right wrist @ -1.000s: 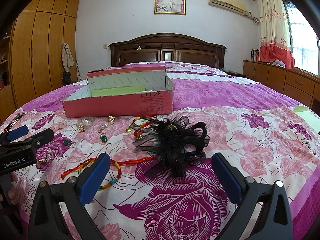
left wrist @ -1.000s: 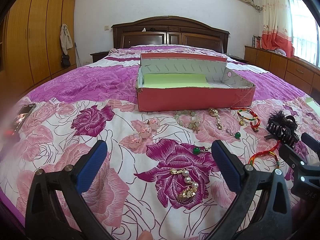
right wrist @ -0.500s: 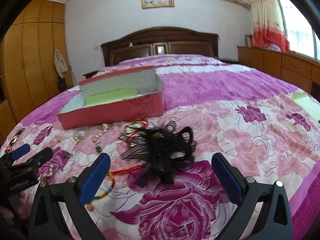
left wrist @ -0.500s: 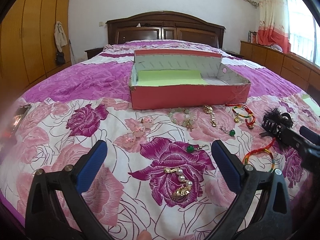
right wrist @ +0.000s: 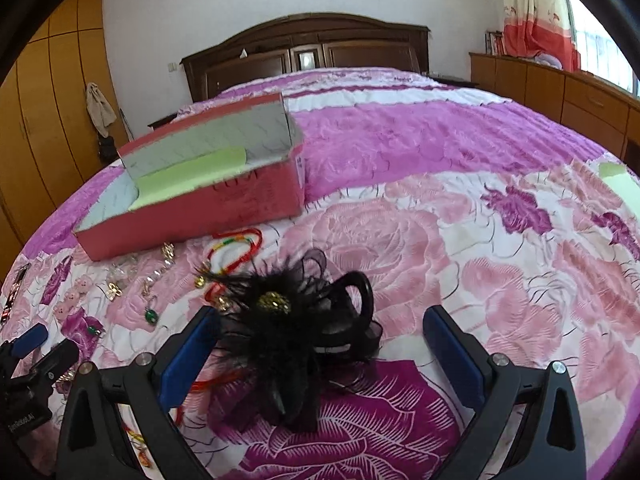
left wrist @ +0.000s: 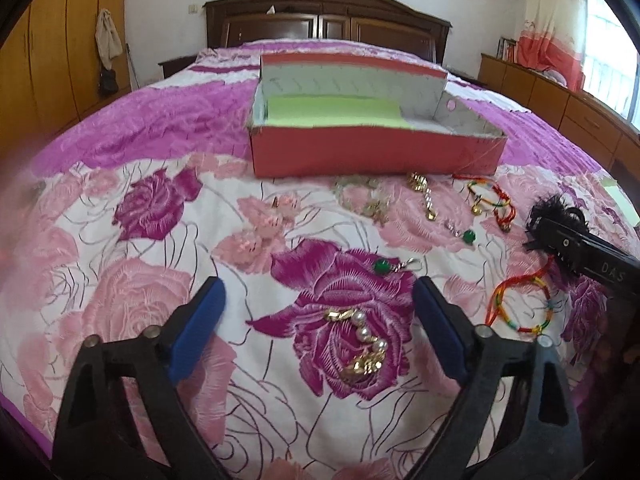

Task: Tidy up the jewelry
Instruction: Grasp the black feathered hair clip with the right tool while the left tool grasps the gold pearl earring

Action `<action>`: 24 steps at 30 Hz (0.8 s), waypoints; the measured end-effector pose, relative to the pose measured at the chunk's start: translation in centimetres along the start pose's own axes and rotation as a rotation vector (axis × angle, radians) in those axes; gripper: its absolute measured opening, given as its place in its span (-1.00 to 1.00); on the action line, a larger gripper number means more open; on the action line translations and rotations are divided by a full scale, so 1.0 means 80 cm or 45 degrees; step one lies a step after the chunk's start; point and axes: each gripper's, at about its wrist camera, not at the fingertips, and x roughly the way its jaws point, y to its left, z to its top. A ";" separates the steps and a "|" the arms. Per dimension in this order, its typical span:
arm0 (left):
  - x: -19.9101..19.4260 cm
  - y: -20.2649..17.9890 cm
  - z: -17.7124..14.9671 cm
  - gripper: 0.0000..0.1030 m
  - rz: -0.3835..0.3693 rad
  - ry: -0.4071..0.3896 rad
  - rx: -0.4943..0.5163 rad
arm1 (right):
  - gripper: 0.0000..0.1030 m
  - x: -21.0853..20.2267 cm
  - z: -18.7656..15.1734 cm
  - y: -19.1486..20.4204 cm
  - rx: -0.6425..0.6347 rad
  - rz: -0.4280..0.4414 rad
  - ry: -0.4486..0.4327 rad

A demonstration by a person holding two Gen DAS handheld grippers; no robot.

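An open red box (left wrist: pixel 372 148) with a green sheet inside lies on the bed; it also shows in the right wrist view (right wrist: pixel 200 204). My left gripper (left wrist: pixel 316 328) is open, with a gold and pearl brooch (left wrist: pixel 362 350) lying on the bedspread between its fingers. My right gripper (right wrist: pixel 320 344) is open around a black feathered hair clip (right wrist: pixel 296 332), not closed on it. Loose on the bedspread are a green bead pendant (left wrist: pixel 382 266), a gold chain (left wrist: pixel 426 198), red string bracelets (left wrist: pixel 490 196) and a multicoloured bracelet (left wrist: pixel 524 304).
The floral bedspread (left wrist: pixel 160 280) covers the whole bed. Small pink figures (left wrist: pixel 268 220) lie left of the jewelry. A phone (right wrist: pixel 14 292) lies at the bed's left edge. A wardrobe (left wrist: pixel 48 52) stands left, a headboard (left wrist: pixel 328 12) behind, a dresser (right wrist: pixel 560 92) right.
Both grippers have moved forward and down. The brooch now lies between my left fingers, and the black hair clip now lies between my right fingers.
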 end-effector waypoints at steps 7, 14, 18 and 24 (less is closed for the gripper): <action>-0.005 -0.010 -0.016 0.37 -0.006 0.054 0.074 | 1.00 0.018 -0.005 -0.003 0.009 0.000 0.064; 0.006 -0.005 -0.024 0.39 -0.002 0.163 0.085 | 1.00 0.028 -0.009 -0.006 0.015 0.013 0.117; 0.006 -0.010 -0.025 0.40 0.025 0.192 0.121 | 1.00 0.033 -0.009 -0.007 0.017 0.015 0.142; -0.008 -0.016 -0.028 0.05 0.010 0.160 0.164 | 0.92 0.026 -0.013 -0.005 0.010 0.009 0.113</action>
